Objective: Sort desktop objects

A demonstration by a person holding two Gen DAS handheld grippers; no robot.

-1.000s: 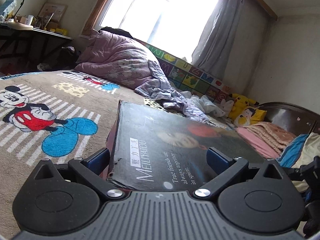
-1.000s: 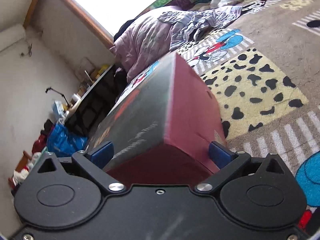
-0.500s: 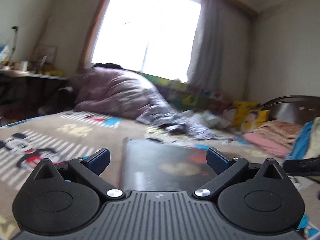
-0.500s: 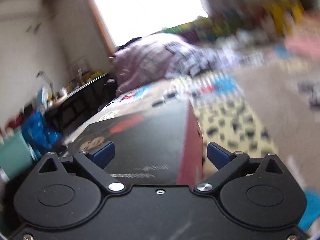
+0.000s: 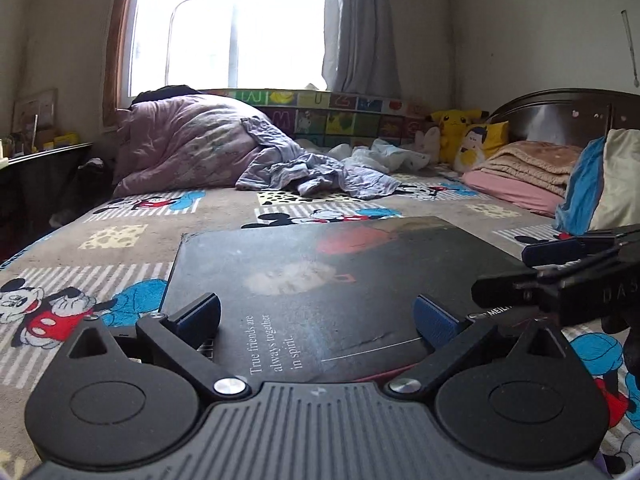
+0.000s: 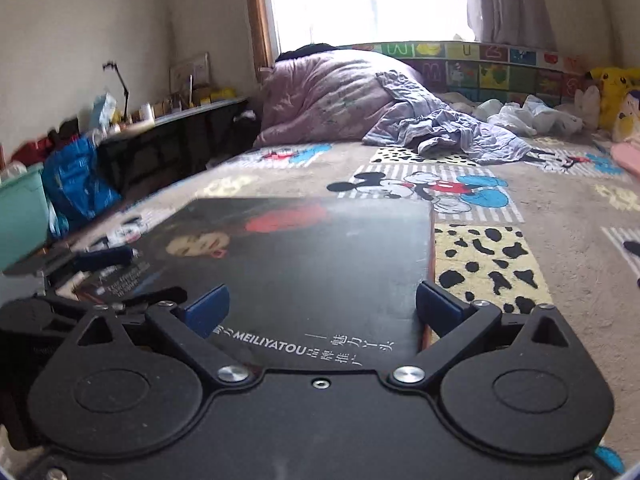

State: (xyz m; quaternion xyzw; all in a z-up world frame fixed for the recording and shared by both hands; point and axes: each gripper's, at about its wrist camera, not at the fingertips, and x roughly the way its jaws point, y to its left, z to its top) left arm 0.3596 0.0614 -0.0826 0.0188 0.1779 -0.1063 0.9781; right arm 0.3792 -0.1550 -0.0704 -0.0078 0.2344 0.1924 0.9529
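A flat box (image 5: 344,280) with a dark printed lid and red sides lies on the cartoon-mouse blanket (image 5: 120,240) of a bed. My left gripper (image 5: 316,314) is open, its blue pads spread wide over the lid's near edge. My right gripper (image 6: 322,306) is also open over the same box (image 6: 304,256), with its right finger at the lid's right edge. Each gripper shows in the other's view: the right gripper (image 5: 504,274) at the box's right side, the left gripper (image 6: 132,276) at its left. Neither grips anything.
A pink quilt heap (image 5: 188,144) and crumpled lavender clothes (image 5: 316,176) lie further up the bed. A yellow plush toy (image 5: 460,128), folded blankets (image 5: 528,168) and pillows (image 5: 600,184) sit at the right. A dark cluttered desk (image 6: 172,140), blue bag (image 6: 76,184) and green bin (image 6: 20,216) stand left.
Both views have swung from tilted to level and steadied. The right view, which showed the box's red side, now looks across its lid. Each gripper has come into the other's view.
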